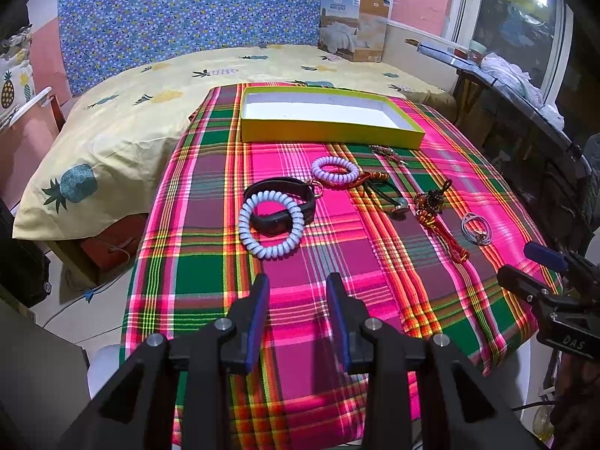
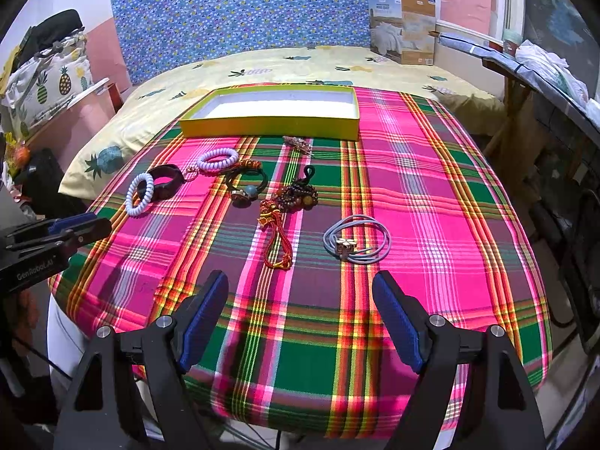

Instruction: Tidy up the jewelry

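Jewelry pieces lie loose on plaid cloth [image 2: 431, 195], none yet in the yellow tray [image 2: 270, 127] at far side, which shows only its white floor. Left gripper [image 1: 298, 281] hovers near edge, jaws apart w/ a narrow gap, holding nothing; right gripper [image 2: 300, 281] likewise released, jaws wide, near the grey cord loop [image 2: 358, 242]. Risks, as judged: large white coil bracelet [image 1: 270, 225] rests over black band [image 1: 281, 206], so a pinch may lift both or drag one; red tassel charm [image 2: 277, 238] touches beaded cluster [image 2: 298, 195] and could snag it; thin cord may slip from pads or bunch cloth; small coil bracelet [image 2: 217, 160] touches neighbouring pieces.
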`<state>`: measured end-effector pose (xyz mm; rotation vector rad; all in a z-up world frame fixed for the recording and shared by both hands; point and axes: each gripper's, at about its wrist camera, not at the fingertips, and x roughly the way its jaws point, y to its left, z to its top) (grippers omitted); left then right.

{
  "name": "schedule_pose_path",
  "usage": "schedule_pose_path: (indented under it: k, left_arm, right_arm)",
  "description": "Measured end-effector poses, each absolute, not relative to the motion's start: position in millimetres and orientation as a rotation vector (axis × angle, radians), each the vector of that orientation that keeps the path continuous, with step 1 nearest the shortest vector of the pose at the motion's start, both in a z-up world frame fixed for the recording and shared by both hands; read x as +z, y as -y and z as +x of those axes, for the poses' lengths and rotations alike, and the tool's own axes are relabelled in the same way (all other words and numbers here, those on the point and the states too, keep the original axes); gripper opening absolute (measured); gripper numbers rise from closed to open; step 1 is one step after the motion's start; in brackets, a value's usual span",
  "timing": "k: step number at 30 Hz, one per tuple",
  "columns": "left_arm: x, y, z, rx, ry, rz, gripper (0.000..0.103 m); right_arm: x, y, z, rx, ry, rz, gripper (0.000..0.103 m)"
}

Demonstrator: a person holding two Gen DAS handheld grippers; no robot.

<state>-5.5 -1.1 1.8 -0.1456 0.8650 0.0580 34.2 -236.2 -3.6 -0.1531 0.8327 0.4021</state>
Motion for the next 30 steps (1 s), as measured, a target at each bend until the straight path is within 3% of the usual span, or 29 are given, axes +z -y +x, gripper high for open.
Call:
schedule_pose_path:
  k: [30]
  left_arm:
    - [-24, -36, 31, 0.135, -0.889, -0.211, 0.033]
  right_arm:
    - [-13, 234, 57, 0.42, -0.843, -0.133, 0.079]
